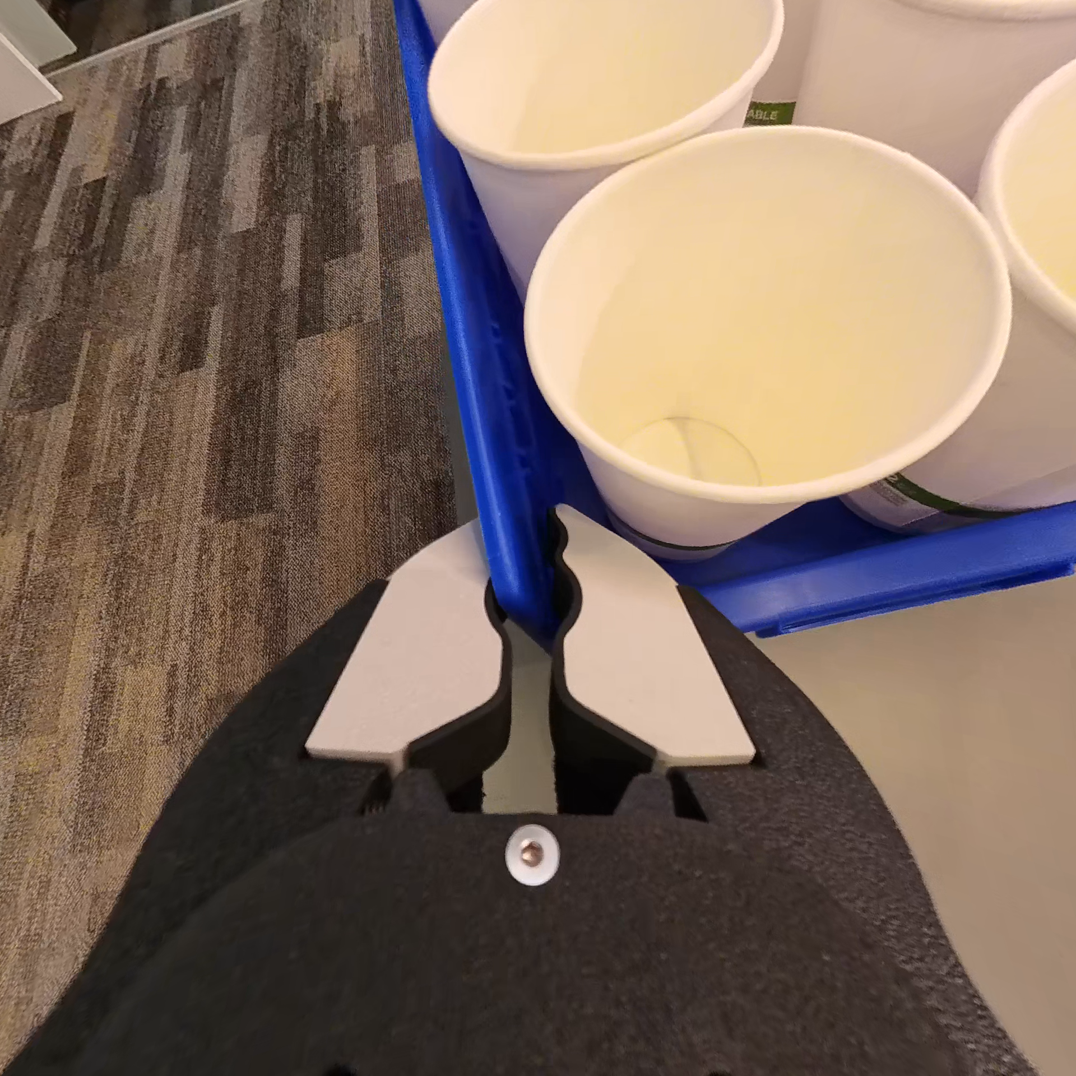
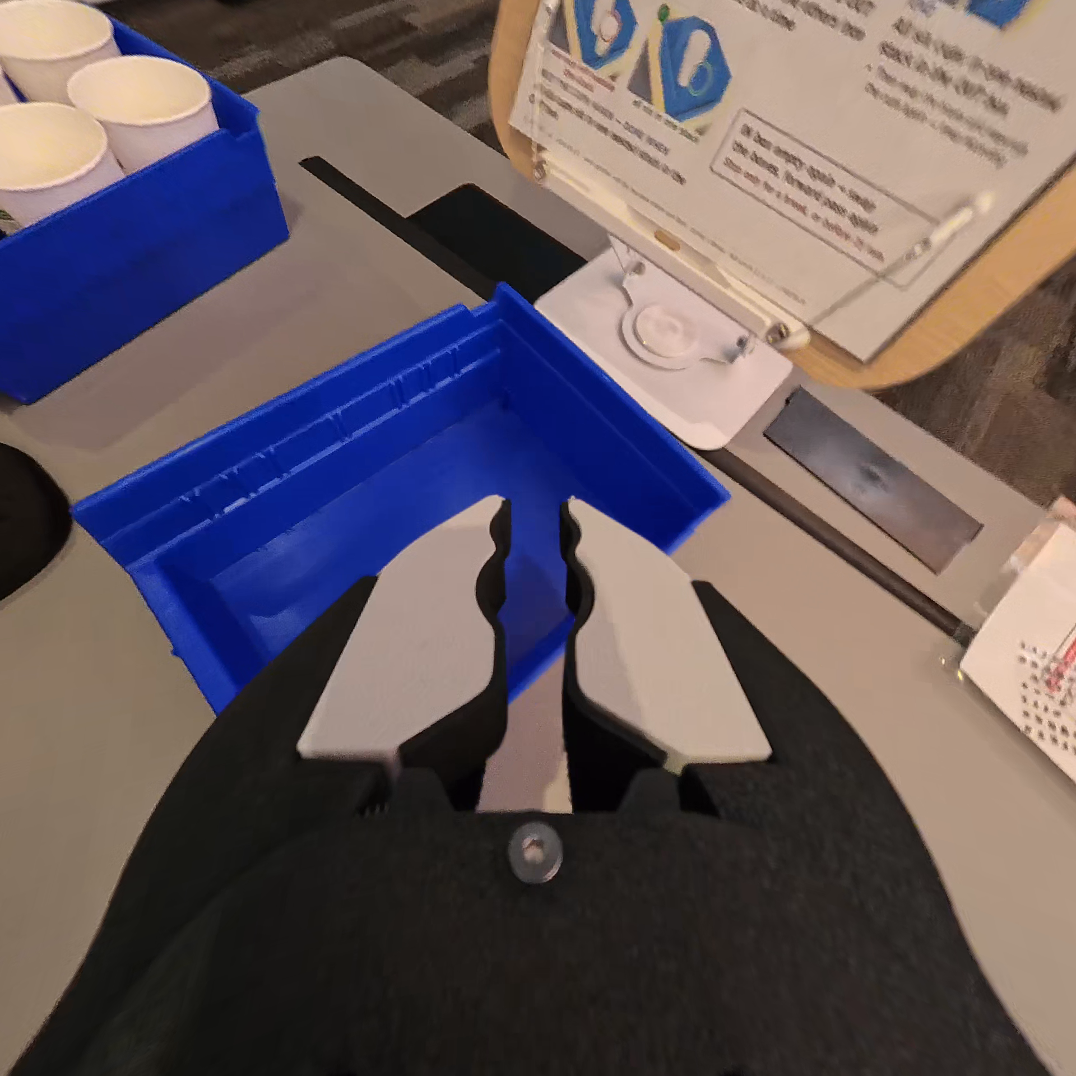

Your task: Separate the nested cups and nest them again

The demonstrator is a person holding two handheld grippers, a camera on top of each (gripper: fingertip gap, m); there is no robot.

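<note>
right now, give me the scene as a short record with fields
left gripper: shut on the corner wall of the cup bin
right gripper: open, holding nothing, above the empty bin
cups: white paper cups, upright, standing apart in the cup bin
empty bin: blue, nothing inside, nearer the right gripper than the cup bin
table: grey, carries both bins
sign: printed sheet on a white stand, behind the empty bin

cups: matt paper | bin: glossy plastic | floor: rough carpet
</note>
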